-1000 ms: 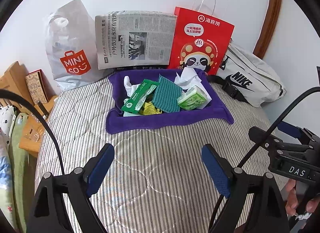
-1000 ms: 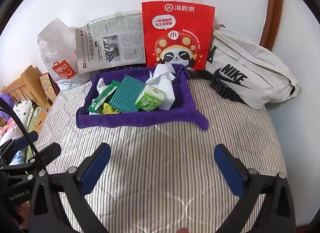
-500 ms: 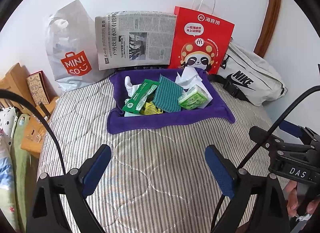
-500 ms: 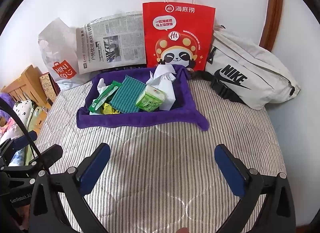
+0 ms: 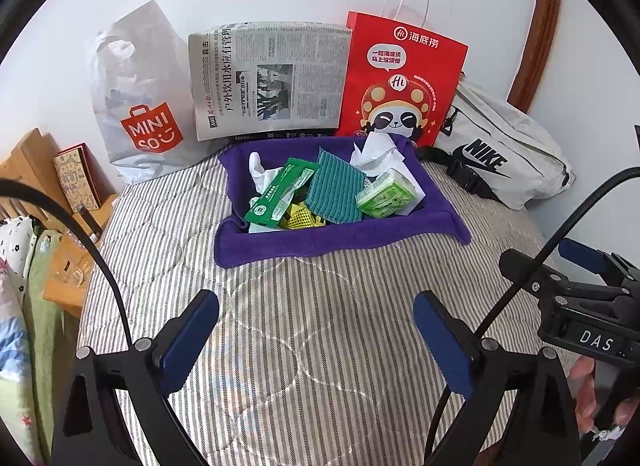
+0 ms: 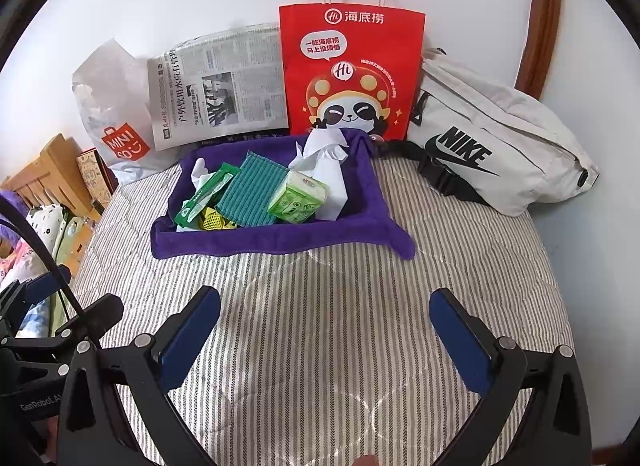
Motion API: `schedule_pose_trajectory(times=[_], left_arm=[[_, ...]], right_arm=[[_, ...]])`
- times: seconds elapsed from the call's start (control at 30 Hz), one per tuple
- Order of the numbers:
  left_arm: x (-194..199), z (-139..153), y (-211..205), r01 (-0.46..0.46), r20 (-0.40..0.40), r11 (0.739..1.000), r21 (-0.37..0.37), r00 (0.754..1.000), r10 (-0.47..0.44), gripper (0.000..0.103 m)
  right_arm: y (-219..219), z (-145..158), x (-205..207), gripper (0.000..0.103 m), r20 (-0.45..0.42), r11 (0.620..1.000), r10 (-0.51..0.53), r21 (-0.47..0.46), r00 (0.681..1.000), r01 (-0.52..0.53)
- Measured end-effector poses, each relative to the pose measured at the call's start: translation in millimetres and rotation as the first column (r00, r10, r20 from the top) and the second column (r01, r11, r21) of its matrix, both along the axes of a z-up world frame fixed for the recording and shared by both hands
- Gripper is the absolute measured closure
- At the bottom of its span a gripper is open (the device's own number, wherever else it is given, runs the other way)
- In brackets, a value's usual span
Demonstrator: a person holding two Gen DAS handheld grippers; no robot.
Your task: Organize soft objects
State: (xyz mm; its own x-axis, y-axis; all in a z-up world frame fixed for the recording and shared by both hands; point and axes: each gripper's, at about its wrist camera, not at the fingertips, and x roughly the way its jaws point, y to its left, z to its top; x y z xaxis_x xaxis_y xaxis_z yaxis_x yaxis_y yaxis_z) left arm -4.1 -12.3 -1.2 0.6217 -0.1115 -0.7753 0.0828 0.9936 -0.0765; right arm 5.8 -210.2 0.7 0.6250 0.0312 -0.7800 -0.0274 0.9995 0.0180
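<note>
CLEARANCE: bare striped quilt [image 5: 312, 346] lying between both grippers and purple tray [image 5: 320, 240] | TRAY: sitting mid-bed before wall, long axis running left-right (soft items piled inside) | LEFT: left gripper [image 5: 316, 330] opening wider, nothing between jaws | RIGHT: right gripper [image 6: 324, 328] standing spread, gripping nothing.

The yellow mesh item [image 5: 301, 220] lies mostly hidden under the green packet [image 5: 280, 195] and teal cloth [image 5: 335, 187]

The left claw [image 5: 316, 336] tilts downward with its jaws opening on nothing, while the right claw [image 6: 325, 332] gapes wide, equally empty.
</note>
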Motion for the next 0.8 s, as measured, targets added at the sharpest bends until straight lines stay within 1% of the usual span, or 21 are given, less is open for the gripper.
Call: schedule_pose_trajectory(times=[0.8], left_arm=[[1.6, 2.1, -3.2, 0.018, -0.006, 1.000, 0.012, 1.000, -0.018, 0.004]], right_arm=[[0.4, -0.5, 0.3, 0.000, -0.001, 1.000, 0.003, -0.002, 1.000, -0.003]])
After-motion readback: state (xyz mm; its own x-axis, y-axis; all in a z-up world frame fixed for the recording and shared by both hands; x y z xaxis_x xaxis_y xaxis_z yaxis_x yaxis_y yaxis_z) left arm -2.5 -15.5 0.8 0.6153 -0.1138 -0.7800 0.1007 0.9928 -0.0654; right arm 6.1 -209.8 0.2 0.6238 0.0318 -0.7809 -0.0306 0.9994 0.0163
